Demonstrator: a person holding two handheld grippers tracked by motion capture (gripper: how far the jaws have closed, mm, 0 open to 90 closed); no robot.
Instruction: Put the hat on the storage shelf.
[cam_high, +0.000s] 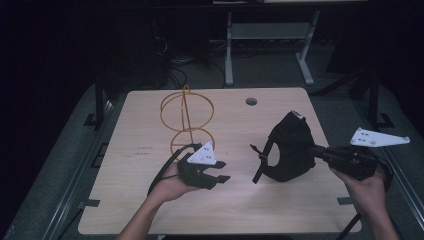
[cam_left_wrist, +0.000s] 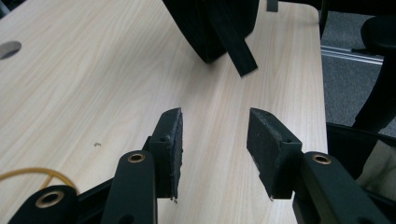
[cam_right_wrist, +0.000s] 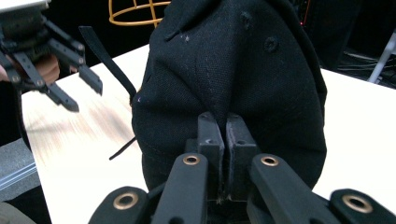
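Right gripper (cam_right_wrist: 223, 140) pinching the black cap (cam_high: 290, 147) above the table (cam_high: 150, 210), left gripper (cam_high: 220, 171) wide, empty, near the wire stand (cam_high: 186, 117)

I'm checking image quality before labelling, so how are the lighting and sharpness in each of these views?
High view: dim, the surroundings nearly black, only the table lit. Left gripper view: bright and sharp on the wood grain. Right gripper view: the black cap is sharp up close, while the left claw and the tabletop beneath it are motion-blurred.
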